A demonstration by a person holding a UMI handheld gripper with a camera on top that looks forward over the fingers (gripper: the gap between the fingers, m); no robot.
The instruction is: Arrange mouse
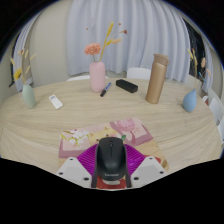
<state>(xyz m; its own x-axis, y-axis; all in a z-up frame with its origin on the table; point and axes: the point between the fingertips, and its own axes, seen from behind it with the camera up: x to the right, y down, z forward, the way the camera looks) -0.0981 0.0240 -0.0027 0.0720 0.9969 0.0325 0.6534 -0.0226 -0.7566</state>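
Note:
A black computer mouse (pixel 110 157) sits between my gripper's (pixel 111 170) two fingers, its scroll wheel pointing away from me. The magenta pads (pixel 93 158) press against both of its sides, so the gripper is shut on it. The mouse is held just above the near edge of a round light wooden table (pixel 60 125), over a pinkish illustrated book or mat (pixel 128 130) that lies flat just beyond the fingers.
Beyond on the table stand a pink vase with flowers (pixel 97 75), a tall brown tumbler (pixel 156 80), a black box (pixel 126 86), a dark pen (pixel 105 90), a white remote (pixel 55 101), a pale bottle (pixel 28 95) and a blue vase (pixel 190 100). White curtains hang behind.

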